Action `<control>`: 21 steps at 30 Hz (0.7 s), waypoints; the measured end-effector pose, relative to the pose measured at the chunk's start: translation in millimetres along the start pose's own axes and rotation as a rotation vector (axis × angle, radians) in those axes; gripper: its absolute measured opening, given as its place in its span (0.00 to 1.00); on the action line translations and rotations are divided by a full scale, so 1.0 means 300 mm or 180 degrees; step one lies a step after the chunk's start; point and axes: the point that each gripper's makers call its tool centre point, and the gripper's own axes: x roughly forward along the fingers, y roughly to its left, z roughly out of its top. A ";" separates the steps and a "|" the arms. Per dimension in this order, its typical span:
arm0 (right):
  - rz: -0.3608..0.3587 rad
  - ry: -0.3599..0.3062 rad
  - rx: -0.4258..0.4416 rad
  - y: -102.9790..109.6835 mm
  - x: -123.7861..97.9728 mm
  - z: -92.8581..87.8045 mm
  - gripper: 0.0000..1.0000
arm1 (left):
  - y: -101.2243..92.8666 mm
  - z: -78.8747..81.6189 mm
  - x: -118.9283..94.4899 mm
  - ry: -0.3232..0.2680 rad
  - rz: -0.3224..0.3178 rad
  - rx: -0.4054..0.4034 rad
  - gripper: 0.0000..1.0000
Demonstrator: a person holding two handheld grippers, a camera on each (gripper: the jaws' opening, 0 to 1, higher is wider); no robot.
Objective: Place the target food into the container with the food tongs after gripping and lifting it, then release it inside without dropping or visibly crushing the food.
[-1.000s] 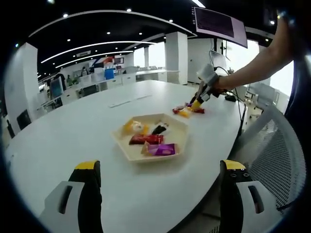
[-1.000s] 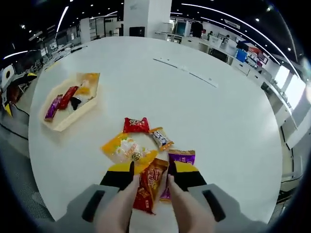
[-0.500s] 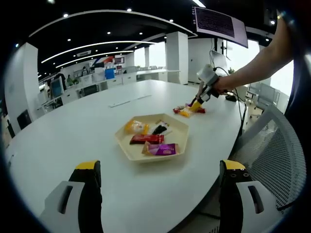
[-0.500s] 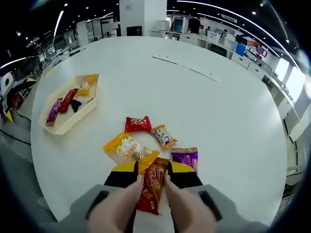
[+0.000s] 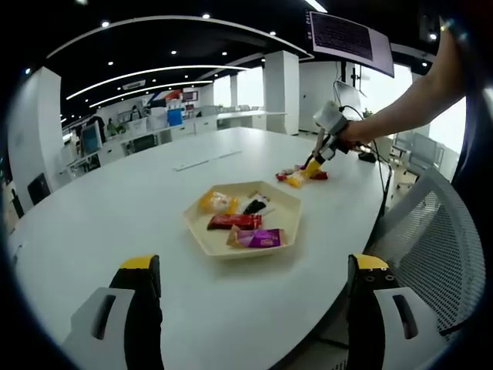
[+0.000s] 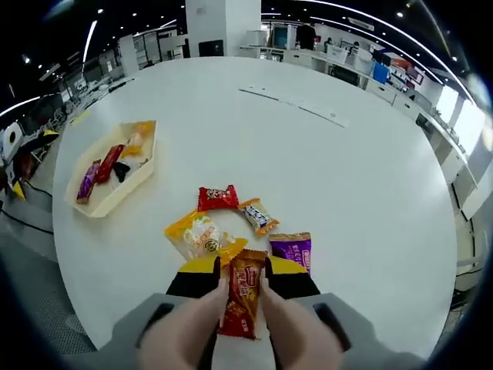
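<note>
Left gripper view: the left gripper (image 5: 250, 308) hangs low over the near edge of the white tabletop (image 5: 115, 200), jaws spread wide with nothing between them. Ahead sits the tray (image 5: 202, 233), a pale hexagon already carrying several wrapped snacks. Beyond it, the right gripper (image 5: 317, 156), held at the end of a person's arm, dips into a small heap of packets near the far edge.

Right gripper view: the jaws of the right gripper (image 6: 243, 271) are pinching an orange-red packet (image 6: 241, 301), gripped across its upper part, with the rest of the wrapper running back between the jaws. Whether it has cleared the tabletop I cannot tell. Just ahead lie a yellow packet (image 6: 197, 233), a red one (image 6: 216, 198), a small orange one (image 6: 258, 216) and a purple one (image 6: 289, 248), close together. The tray (image 6: 104, 206) is well apart, off to the upper left.

The packet looks light, thin and crinkly, with a slick film, so it is likely to slide or swing from a weak hold. A pinch across the flat sealed edge, not the filled middle, should hold without crushing the contents.
</note>
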 end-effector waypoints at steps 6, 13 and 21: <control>-0.0015 0.0010 0.0020 -0.020 -0.015 0.024 0.22 | 0.006 0.001 0.001 -0.0003 0.0005 0.0005 0.98; -0.0032 0.0016 -0.0030 -0.040 -0.033 0.052 0.22 | 0.008 0.003 0.004 -0.0001 0.0001 0.0026 0.98; -0.0035 0.0028 -0.0081 -0.053 -0.050 0.072 0.22 | 0.003 0.002 0.007 0.0009 -0.0022 0.0057 0.99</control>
